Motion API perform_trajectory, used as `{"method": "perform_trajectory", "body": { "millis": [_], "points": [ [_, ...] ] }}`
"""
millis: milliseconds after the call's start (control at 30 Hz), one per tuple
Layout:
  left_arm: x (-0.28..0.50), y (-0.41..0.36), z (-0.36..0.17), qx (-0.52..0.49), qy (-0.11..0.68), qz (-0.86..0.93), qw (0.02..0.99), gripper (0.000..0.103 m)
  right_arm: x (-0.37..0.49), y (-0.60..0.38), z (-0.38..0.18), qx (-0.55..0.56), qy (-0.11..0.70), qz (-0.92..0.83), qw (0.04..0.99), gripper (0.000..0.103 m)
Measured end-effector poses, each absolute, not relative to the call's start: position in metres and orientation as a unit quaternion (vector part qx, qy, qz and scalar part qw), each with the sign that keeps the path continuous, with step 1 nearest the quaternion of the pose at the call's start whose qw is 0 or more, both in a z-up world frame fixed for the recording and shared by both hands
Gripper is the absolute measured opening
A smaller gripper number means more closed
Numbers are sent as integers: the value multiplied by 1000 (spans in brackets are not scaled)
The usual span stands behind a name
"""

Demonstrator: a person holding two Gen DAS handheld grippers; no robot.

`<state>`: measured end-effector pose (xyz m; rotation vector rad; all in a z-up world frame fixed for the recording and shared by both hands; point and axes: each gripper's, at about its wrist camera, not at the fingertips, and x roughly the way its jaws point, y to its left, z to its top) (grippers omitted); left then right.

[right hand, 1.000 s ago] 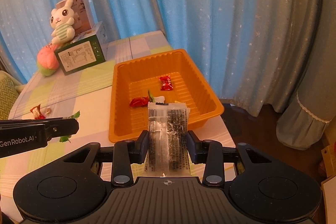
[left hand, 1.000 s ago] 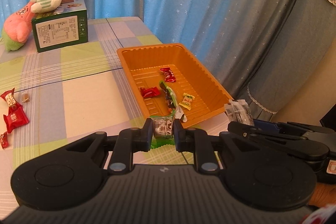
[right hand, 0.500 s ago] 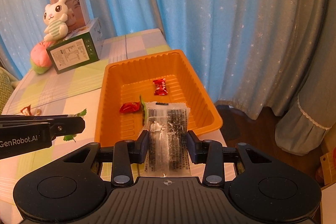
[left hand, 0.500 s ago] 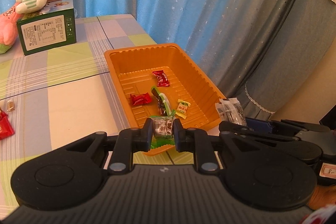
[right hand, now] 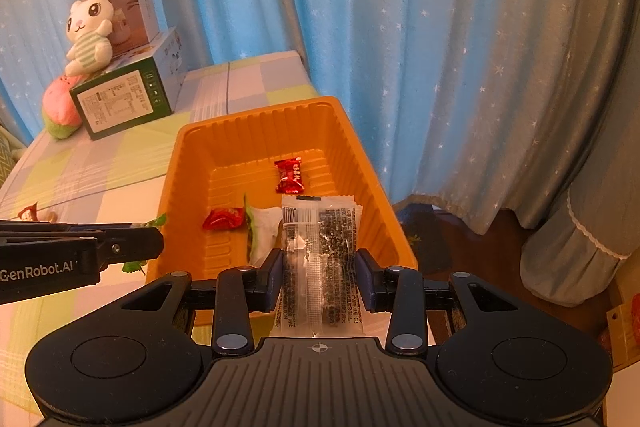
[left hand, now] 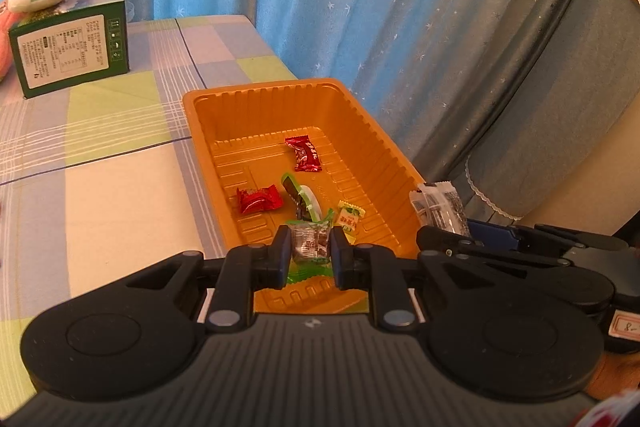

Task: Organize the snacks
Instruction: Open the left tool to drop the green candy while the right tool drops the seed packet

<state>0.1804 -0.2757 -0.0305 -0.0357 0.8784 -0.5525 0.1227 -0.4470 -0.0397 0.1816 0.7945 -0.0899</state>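
Both my hands have carried their snacks in over the orange tray (left hand: 400,163), which sat further up and smaller in both views a second ago and now fills the middle. So I'd guess I'm basically at the drop point and the next thing is letting go.

My left gripper (left hand: 307,251) is pinching a small green-edged candy (left hand: 310,247) just above the near end of the tray, lower centre of the left view. My right gripper (right hand: 320,267) is clamped on a clear sachet with black print (right hand: 318,259), lower centre of the right view, hanging over the tray's near right part.

Count inside the tray: two red candies (left hand: 306,155), one green-and-white wrapper (left hand: 302,197), one yellow-green candy (left hand: 350,219). So four in, two in the air.

Upper left: one plush bunny (right hand: 88,27), sitting on a green box (right hand: 124,99). At least one more snack sits at the left edge of the right view (right hand: 28,213).
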Motion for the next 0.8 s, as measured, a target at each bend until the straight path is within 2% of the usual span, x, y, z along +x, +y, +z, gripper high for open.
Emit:
{"method": "perform_trajectory", "body": {
  "millis": [300,333,367,400,600,667,800],
  "points": [
    [195,-285,-44,-16,423,-266,866,18,129,-450,-41,91,386,-45,917,39],
    [197,-284,-46,-19,423,-265,866,22,130,-451,-41,93,386,-45,917,39],
    [198,-283,-48,-22,426,-263,865,31,130,-451,-42,95,386,-46,917,39],
    [199,-280,-49,-25,429,-261,865,33,130,-452,-42,97,385,-47,916,39],
    [190,-255,-50,-31,429,-244,869,38,132,-456,-44,106,387,-44,915,39],
    [186,-247,-51,-33,429,-235,872,48,133,-455,-44,109,387,-42,914,39],
    [179,-234,-49,-32,424,-221,878,53,139,-450,-43,110,386,-33,915,39]
  ]
}}
